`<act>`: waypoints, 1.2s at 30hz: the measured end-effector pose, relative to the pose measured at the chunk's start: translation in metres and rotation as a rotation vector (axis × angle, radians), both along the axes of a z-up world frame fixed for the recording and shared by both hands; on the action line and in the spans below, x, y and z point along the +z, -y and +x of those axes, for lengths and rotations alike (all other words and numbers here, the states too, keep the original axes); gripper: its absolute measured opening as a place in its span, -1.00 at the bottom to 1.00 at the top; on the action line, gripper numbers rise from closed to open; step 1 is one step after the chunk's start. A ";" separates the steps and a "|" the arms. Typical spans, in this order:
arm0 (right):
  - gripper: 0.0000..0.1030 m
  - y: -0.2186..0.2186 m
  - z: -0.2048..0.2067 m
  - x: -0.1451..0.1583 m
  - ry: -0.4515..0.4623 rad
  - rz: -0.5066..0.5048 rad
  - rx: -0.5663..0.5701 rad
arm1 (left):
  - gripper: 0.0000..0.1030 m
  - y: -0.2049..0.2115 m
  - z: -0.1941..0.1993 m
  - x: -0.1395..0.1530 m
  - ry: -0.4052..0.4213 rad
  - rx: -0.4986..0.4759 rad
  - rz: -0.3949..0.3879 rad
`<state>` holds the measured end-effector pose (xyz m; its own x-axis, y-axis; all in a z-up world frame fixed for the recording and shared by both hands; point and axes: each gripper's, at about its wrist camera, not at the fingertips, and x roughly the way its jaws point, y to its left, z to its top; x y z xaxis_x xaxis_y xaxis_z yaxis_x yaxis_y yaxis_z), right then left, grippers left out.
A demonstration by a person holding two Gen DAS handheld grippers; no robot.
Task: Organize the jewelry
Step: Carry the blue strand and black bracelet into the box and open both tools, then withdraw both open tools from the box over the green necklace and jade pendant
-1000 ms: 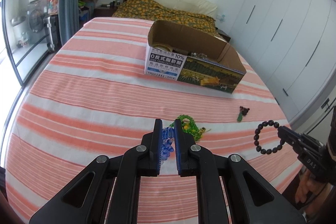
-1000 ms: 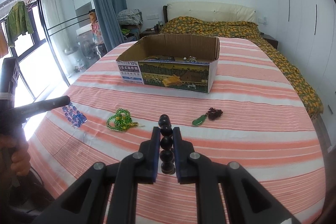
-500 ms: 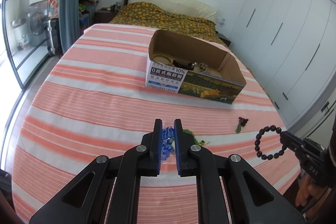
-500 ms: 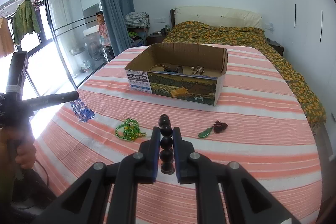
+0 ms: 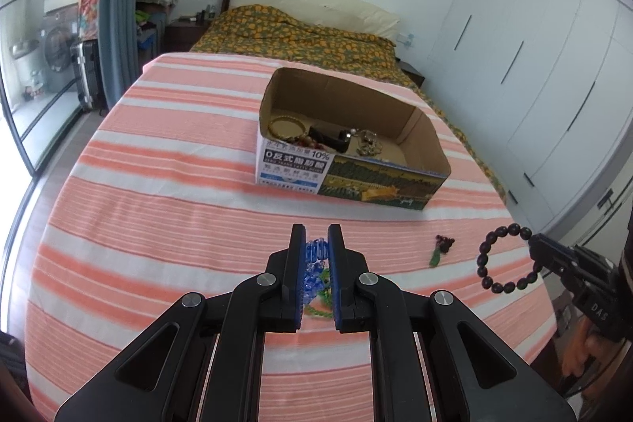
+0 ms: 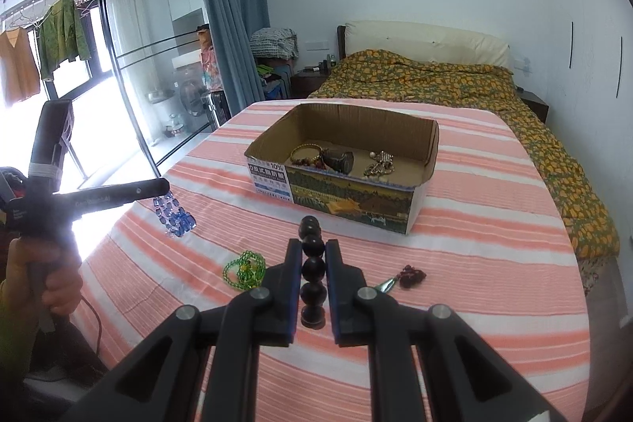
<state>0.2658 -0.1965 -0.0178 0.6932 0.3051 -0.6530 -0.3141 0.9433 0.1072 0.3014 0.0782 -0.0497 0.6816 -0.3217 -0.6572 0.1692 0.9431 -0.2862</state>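
Both claws have risen since a second ago: from each wrist view the striped surface sits lower and you now look down into the cardboard box (image 5: 348,161), whose floor was mostly hidden before. You are mid-carry with two pieces at once.

Your left claw (image 5: 317,256) is pinched narrow on the blue crystal bracelet (image 5: 314,263), which hangs between the pads and, seen from the right wrist, dangles clear of the cloth (image 6: 174,216). Your right claw (image 6: 313,260) is closed as tight as it goes on the dark bead bracelet (image 6: 312,263); from the left wrist view the loop (image 5: 506,260) hangs free in the air off the claw tip, well short of the box.

Done so far, as far as you can see: the box already holds a gold bangle (image 6: 305,151), a dark cylindrical piece (image 6: 338,161) and a tangle of silvery chain (image 6: 379,165).

Left to do: neither held bracelet is over the box yet, so both need carrying forward and releasing inside. Two pieces are untouched on the striped table (image 6: 474,224): the green bead string (image 6: 243,269) near your left side, and the green pendant with dark red beads (image 6: 403,277) to the right, both well apart from the box.

I judge you roughly halfway, with one more pair of pickups after this drop.
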 end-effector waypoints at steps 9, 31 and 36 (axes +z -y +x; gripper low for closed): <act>-0.77 0.003 0.061 0.034 0.044 -0.010 0.029 | -0.83 0.012 0.043 0.039 0.052 -0.039 -0.012; -0.74 0.022 0.263 -0.061 -0.157 -0.138 -0.040 | -0.83 0.106 0.227 -0.015 -0.077 -0.105 0.092; 0.06 0.047 0.256 -0.055 -0.103 -0.104 -0.138 | -0.65 0.113 0.244 -0.045 -0.127 -0.038 0.160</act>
